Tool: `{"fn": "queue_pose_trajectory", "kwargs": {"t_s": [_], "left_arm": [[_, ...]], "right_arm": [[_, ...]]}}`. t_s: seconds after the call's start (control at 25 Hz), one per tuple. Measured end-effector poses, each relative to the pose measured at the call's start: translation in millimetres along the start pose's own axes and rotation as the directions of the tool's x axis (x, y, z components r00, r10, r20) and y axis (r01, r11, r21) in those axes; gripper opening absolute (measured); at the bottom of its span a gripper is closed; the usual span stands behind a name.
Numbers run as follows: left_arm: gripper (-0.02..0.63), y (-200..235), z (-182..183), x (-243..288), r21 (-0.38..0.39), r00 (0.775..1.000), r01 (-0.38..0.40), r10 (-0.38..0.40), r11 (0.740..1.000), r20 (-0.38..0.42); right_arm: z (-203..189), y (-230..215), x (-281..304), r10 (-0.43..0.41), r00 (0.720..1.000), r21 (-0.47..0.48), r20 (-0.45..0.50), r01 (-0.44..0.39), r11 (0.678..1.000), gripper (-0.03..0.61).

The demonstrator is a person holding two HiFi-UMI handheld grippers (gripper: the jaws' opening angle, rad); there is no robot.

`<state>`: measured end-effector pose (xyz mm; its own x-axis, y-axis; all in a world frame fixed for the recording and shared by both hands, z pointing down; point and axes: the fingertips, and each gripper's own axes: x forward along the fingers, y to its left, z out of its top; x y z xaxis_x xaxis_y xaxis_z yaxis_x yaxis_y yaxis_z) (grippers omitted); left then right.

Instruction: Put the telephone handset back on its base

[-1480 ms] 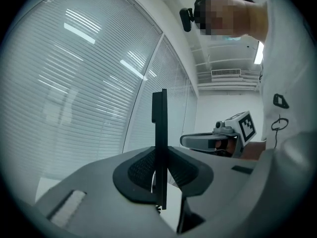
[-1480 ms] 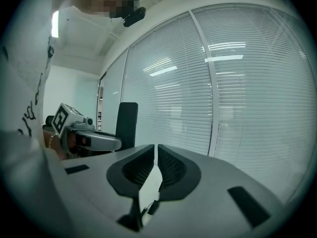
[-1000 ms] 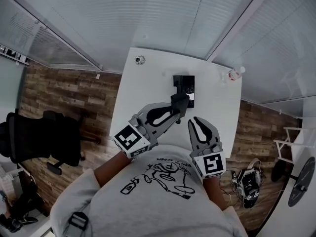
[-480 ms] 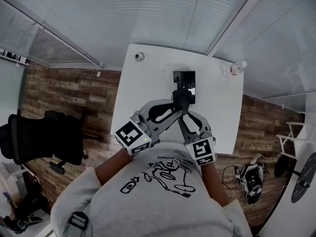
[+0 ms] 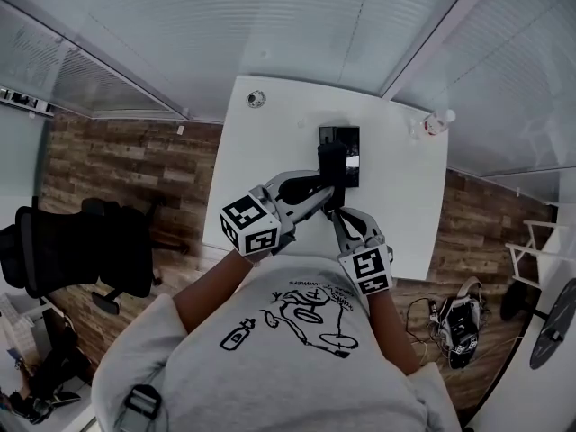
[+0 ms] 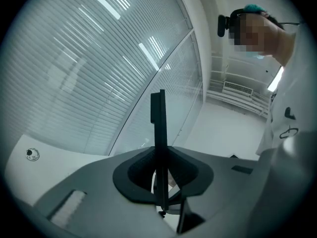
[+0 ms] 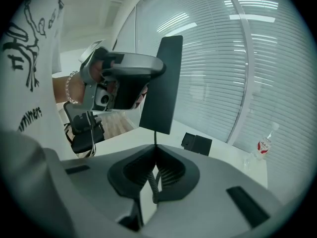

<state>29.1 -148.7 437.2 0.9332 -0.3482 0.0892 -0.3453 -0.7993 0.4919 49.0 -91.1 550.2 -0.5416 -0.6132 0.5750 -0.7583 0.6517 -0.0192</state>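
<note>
Between its closed jaws, the left gripper (image 6: 159, 155) clamped the handset (image 6: 158, 123) edge-on, while the right gripper (image 7: 156, 150) pinched the coiled cord (image 7: 150, 182). The base (image 7: 196, 144) sat on the worktop (image 5: 261, 151) beyond both, so the handset was in hand but not yet seated.

The worktop (image 5: 261, 165) is bare along its left side up to a small round thing (image 5: 256, 99) at the far left corner. It is also bare on the right up to a bottle (image 5: 436, 124) at the far right corner. The base (image 5: 342, 135) sits mid-worktop, and the handset (image 5: 331, 171) covers its near end. The left tongs (image 5: 325, 189), clamped on the handset, and the right tongs (image 5: 337, 212), nipping the cord (image 7: 151, 185), crowd the near approach. A glass wall (image 5: 297, 25) closes off the far edge.
</note>
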Motion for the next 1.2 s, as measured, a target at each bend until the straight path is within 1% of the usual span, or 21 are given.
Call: {"fn": "queue_pose_trajectory", "kwargs": {"t_s": [0.2, 0.4, 0.64, 0.76, 0.96, 1.2], "left_arm": [[0.071, 13, -21, 12, -0.054, 0.999, 0.028, -0.03, 0.998, -0.037], [0.083, 29, -42, 24, -0.068, 0.997, 0.021, -0.026, 0.997, -0.076], [0.097, 51, -67, 36, -0.124, 0.993, 0.026, -0.04, 0.992, -0.113], [0.101, 62, -79, 39, -0.174, 0.991, 0.023, -0.046, 0.984, -0.129], [0.109, 79, -96, 44, -0.232, 0.987, 0.018, -0.055, 0.973, -0.151], [0.114, 101, -117, 51, -0.327, 0.98, 0.018, -0.081, 0.945, -0.18]], "right_arm": [[-21, 2, 2, 0.006, 0.998, 0.02, -0.067, -0.005, 1.0, 0.006], [-39, 1, 3, 0.011, 0.993, 0.033, -0.118, -0.007, 0.999, 0.006], [-56, -1, 5, 0.003, 0.985, 0.055, -0.173, 0.007, 0.998, 0.006], [-63, -3, 6, -0.002, 0.982, 0.075, -0.189, 0.017, 0.997, 0.006], [-73, -5, 13, 0.0, 0.976, 0.101, -0.216, 0.022, 0.995, 0.006], [-82, -11, 22, 0.011, 0.972, 0.136, -0.235, 0.022, 0.991, 0.006]]}}
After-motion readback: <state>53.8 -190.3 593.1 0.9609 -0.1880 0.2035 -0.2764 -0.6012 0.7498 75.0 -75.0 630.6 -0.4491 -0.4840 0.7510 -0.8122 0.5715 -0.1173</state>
